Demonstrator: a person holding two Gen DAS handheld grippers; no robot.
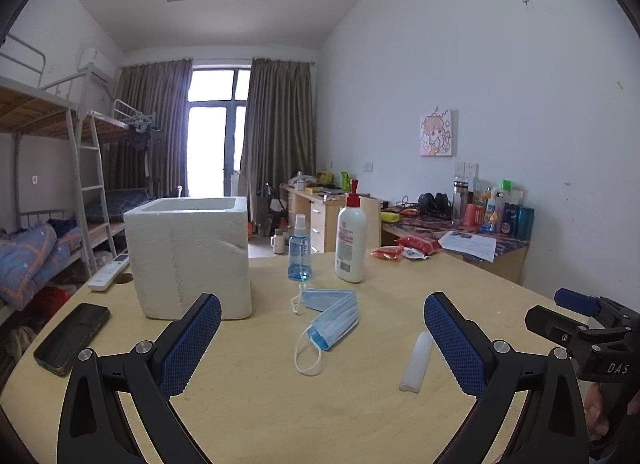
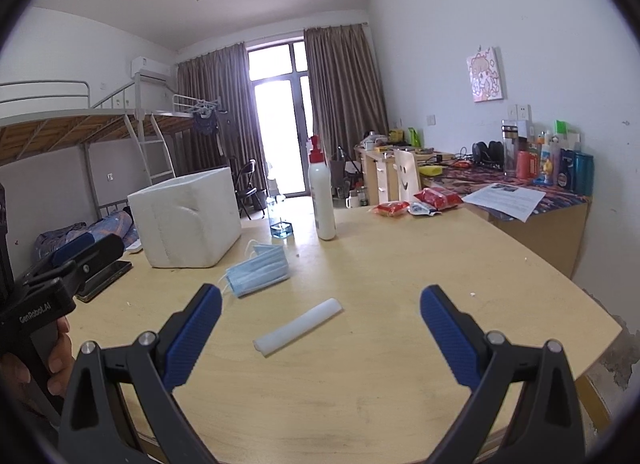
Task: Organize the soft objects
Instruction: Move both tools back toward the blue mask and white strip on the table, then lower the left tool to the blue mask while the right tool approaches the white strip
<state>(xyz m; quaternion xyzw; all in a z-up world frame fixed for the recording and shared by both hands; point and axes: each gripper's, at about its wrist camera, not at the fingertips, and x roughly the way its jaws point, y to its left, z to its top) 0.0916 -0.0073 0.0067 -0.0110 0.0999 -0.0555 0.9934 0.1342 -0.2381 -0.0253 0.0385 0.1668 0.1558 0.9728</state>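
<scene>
Two blue face masks (image 1: 332, 314) lie overlapped in the middle of the wooden table (image 1: 280, 392); they also show in the right wrist view (image 2: 258, 270). A white foam stick (image 1: 417, 362) lies to their right, and in the right wrist view (image 2: 298, 326) it lies just ahead between the fingers. A white foam box (image 1: 192, 256) stands open-topped at the left (image 2: 186, 217). My left gripper (image 1: 322, 328) is open and empty, short of the masks. My right gripper (image 2: 320, 324) is open and empty above the stick.
A blue spray bottle (image 1: 299, 250) and a white pump lotion bottle (image 1: 351, 240) stand behind the masks. A black phone (image 1: 72, 338) and a white remote (image 1: 109, 272) lie at the left. Red snack packets (image 1: 404, 250) lie at the far right edge.
</scene>
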